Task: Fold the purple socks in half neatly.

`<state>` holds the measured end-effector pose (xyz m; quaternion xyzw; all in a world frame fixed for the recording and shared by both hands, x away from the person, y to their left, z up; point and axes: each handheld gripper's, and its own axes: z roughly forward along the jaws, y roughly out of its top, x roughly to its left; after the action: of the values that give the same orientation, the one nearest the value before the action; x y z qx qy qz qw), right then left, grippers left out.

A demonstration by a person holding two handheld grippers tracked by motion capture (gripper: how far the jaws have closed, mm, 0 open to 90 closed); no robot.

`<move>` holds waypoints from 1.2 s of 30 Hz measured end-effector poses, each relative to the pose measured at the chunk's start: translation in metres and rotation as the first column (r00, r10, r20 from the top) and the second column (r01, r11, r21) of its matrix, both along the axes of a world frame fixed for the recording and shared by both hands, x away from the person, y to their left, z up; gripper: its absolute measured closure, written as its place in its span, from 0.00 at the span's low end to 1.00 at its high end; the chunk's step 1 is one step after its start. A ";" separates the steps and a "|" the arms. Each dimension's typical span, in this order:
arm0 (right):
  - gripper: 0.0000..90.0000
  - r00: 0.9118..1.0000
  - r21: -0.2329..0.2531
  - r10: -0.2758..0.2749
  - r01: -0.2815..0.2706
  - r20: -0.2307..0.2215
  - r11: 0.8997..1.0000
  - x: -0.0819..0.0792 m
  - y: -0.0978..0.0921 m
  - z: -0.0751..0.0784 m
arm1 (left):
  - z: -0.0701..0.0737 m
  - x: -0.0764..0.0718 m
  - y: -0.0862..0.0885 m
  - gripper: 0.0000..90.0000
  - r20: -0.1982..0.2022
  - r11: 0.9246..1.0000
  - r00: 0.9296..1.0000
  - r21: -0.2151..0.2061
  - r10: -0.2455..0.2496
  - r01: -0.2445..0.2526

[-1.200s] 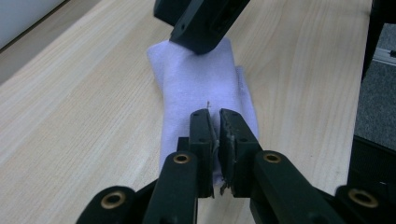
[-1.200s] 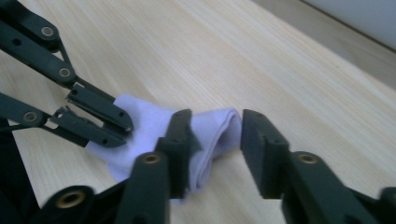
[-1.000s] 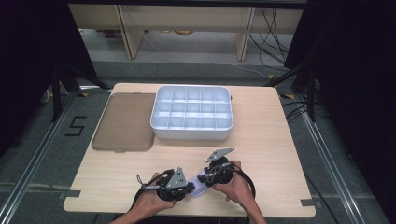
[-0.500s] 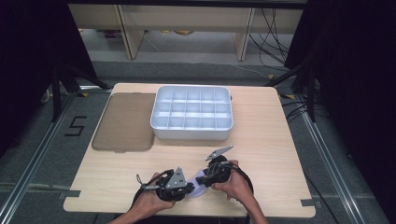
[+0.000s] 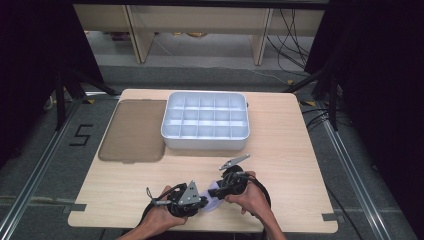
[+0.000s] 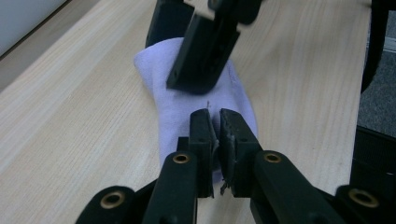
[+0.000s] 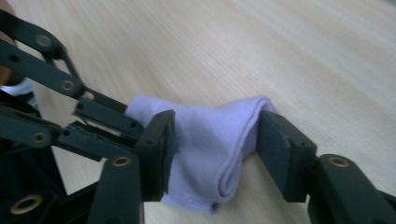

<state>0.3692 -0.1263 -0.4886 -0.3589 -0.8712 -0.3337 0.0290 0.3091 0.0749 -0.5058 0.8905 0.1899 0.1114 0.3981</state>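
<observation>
Lilac sock (image 6: 205,100) pinched in left hand-held gripper (image 6: 215,133).

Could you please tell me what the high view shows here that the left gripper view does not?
The high view alone takes in the white compartment tray, the brown lid beside it, and both hands. The left gripper view alone reveals the left gripper with its jaws pinched shut on a fold of the pale purple sock. Both share the sock, the right gripper and the wooden table.

The right gripper (image 5: 218,189) has edged nearer the left gripper (image 5: 201,201) over the sock (image 5: 214,199).
</observation>
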 end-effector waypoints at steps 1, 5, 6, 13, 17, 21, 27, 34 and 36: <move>0.52 1.000 -0.020 -0.006 0.005 -0.008 1.000 0.000 0.003 -0.002 | 0.000 0.001 0.000 0.92 -0.004 1.000 1.000 -0.004 -0.005 0.005; 0.54 1.000 -0.043 -0.008 0.008 -0.001 0.999 0.000 0.006 -0.006 | 0.000 0.002 0.001 0.92 -0.005 1.000 1.000 -0.006 -0.009 0.009; 0.56 1.000 -0.046 -0.010 0.010 0.000 0.999 -0.001 0.006 -0.007 | 0.000 0.002 0.001 0.91 -0.010 1.000 1.000 -0.004 -0.001 0.001; 0.71 1.000 0.021 -0.015 0.015 -0.005 1.000 -0.005 0.004 -0.013 | 0.000 0.000 0.002 0.88 -0.013 1.000 1.000 -0.018 -0.021 0.021; 0.76 0.999 0.044 -0.027 0.028 -0.024 0.999 -0.006 0.000 -0.015 | 0.008 -0.005 0.013 0.76 -0.071 0.996 0.997 -0.086 -0.014 0.008; 0.78 0.999 0.056 -0.024 0.026 -0.031 0.998 -0.006 0.000 -0.015 | 0.015 -0.012 0.044 0.63 -0.089 0.992 0.996 -0.121 0.033 -0.043; 0.79 1.000 0.043 -0.027 0.027 -0.001 0.999 -0.008 0.001 -0.013 | 0.016 -0.011 0.086 0.49 -0.116 0.981 0.981 -0.097 0.155 -0.167; 0.80 0.999 0.034 -0.022 0.020 0.041 0.999 -0.011 0.005 -0.012 | 0.004 -0.004 0.109 0.40 -0.122 0.967 0.962 -0.042 0.245 -0.251; 0.80 0.998 0.021 -0.012 0.011 0.057 1.000 -0.013 0.005 -0.009 | 0.004 -0.003 0.109 0.38 -0.118 0.966 0.961 -0.037 0.250 -0.256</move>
<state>0.3565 -0.1213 -0.4978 -0.3538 -0.8662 -0.3528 0.0058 0.3059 0.1839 -0.5017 0.8530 0.3271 0.1064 0.3925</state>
